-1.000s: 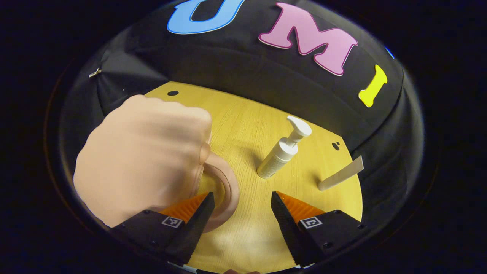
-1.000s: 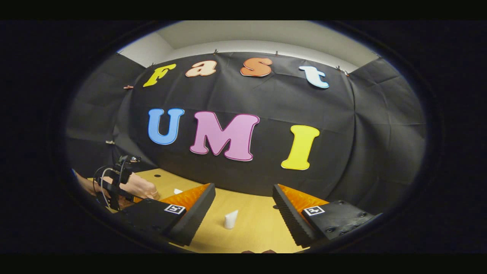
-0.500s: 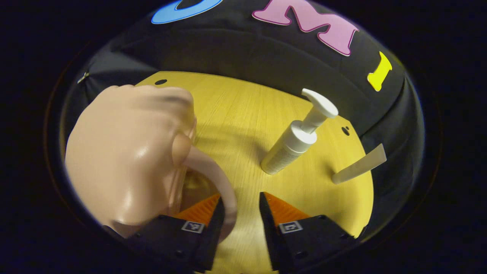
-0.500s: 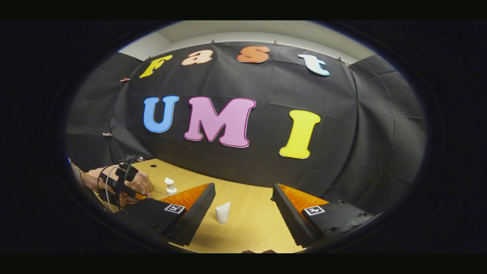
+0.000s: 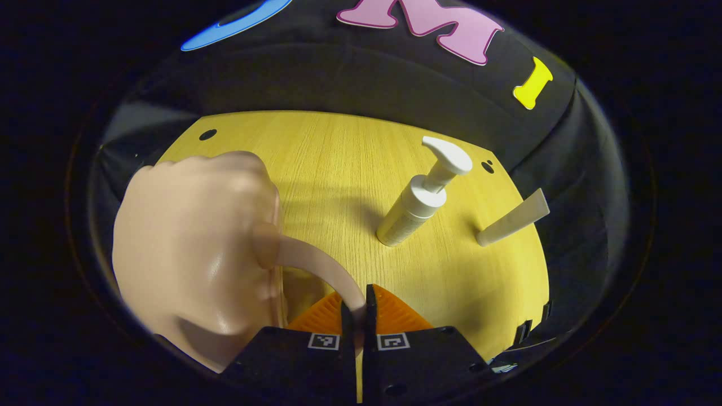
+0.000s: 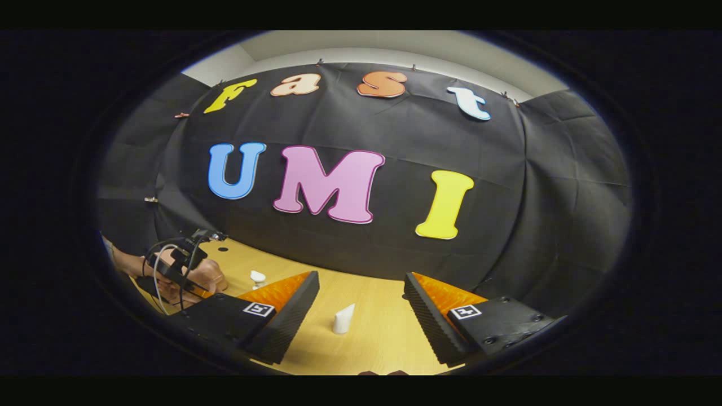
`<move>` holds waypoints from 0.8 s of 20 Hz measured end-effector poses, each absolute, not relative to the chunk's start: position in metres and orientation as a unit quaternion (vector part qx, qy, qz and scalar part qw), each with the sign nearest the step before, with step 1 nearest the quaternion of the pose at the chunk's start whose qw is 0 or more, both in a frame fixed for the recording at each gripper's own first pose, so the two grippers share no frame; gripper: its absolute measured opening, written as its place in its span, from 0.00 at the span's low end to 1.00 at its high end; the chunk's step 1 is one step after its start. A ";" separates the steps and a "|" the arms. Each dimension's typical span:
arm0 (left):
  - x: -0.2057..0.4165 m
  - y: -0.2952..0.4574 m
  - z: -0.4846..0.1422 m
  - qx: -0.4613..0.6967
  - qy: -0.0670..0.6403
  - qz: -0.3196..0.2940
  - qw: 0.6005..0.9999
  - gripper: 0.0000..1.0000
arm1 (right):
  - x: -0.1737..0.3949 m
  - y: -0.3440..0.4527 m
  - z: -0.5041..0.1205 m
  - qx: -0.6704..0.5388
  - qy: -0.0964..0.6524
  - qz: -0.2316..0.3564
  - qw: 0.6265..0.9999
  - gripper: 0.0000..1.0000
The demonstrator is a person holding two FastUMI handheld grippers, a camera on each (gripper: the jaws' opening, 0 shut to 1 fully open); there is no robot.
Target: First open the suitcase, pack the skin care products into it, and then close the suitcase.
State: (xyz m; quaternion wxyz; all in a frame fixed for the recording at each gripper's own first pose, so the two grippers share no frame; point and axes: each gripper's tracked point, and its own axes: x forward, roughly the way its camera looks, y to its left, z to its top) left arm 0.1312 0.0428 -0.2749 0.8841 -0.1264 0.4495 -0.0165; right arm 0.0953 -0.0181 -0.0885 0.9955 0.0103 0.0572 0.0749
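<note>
Left gripper view shows the left gripper (image 5: 354,307) with its two fingers drawn tight together on the curved handle (image 5: 316,265) of a small peach-coloured suitcase (image 5: 192,254), which sits on the left part of the yellow wooden table (image 5: 338,158). A second ago those fingers stood wide apart on either side of the handle; half a second ago they were halfway in; now they pinch it. I judge that the grasp needed to open the suitcase is made, and the lid looks not yet lifted.

To the right of the suitcase, well apart from it, stands a white pump bottle (image 5: 420,197), and further right a white tube (image 5: 513,220). Both are unpacked and have kept their places.

Right gripper view shows the right gripper (image 6: 361,310) held above the table with its fingers spread wide and nothing between them, as it was a second ago. Beyond it is the tube (image 6: 342,320), and far to the left a hand (image 6: 200,273) holding the other gripper.
</note>
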 end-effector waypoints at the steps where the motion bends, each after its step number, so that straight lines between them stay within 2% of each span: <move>1: 0.125 0.044 -0.257 -0.136 0.448 -0.025 0.883 0.10 | 0.094 -0.012 -0.087 0.005 0.054 0.077 0.996 0.96; 7: 0.098 0.111 -0.132 -0.095 0.394 -0.044 0.913 0.10 | 0.098 0.026 -0.079 0.005 0.047 0.094 0.994 0.96; 8: 0.094 0.130 -0.116 -0.102 0.386 -0.037 0.916 0.14 | 0.100 0.033 -0.078 0.010 0.046 0.097 0.994 0.96; 10: 0.084 0.172 -0.095 -0.108 0.372 -0.018 0.922 0.06 | 0.102 0.046 -0.071 0.020 0.043 0.101 0.994 0.96; 11: 0.078 0.198 -0.090 -0.100 0.367 0.004 0.925 0.10 | 0.103 0.052 -0.069 0.021 0.041 0.103 0.994 0.96; 16: 0.061 0.325 -0.071 -0.059 0.350 0.073 0.932 0.09 | 0.104 0.070 -0.063 0.004 0.038 0.102 0.994 0.96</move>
